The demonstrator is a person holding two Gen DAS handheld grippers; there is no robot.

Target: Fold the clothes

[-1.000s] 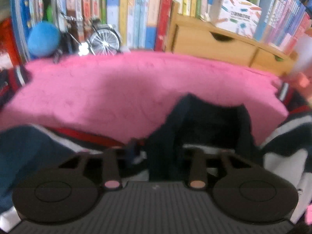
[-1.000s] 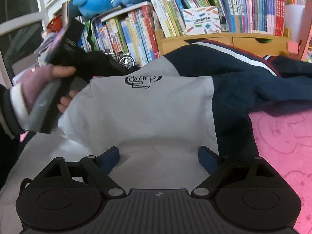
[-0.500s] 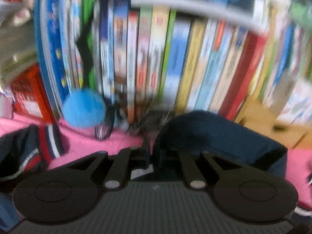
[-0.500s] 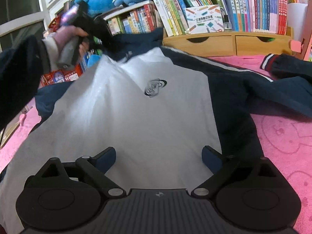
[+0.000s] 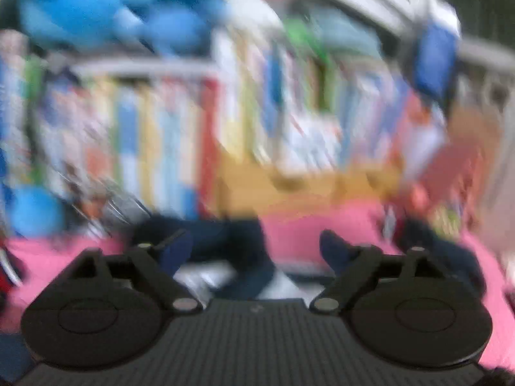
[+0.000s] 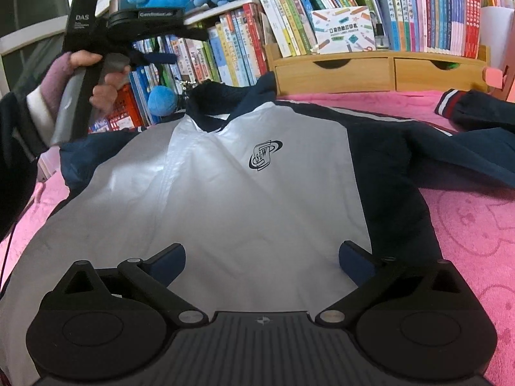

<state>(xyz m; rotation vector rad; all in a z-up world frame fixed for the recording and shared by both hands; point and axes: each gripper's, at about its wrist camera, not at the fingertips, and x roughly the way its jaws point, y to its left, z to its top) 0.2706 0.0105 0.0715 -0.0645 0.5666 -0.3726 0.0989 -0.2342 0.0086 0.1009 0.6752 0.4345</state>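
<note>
Jacket (image 6: pixel 257 193) sharp only right view.

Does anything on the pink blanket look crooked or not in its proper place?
The jacket lies flat, front up, but its navy sleeve sprawls sideways with the striped cuff bent back, not tucked in. The collar stands rumpled. Nothing looks spilled or damaged.

1. Right hand-held gripper (image 6: pixel 262 257): black ribbed body, two round discs, silver pivot screws, dark blue pads (image 6: pixel 167 260).
2. Left hand-held gripper (image 6: pixel 161 46): black, white "DAS" lettering, grey handle.
3. Left hand (image 6: pixel 96 80): mauve fingerless glove, white cuff, dark sleeve (image 6: pixel 13 148).
</note>
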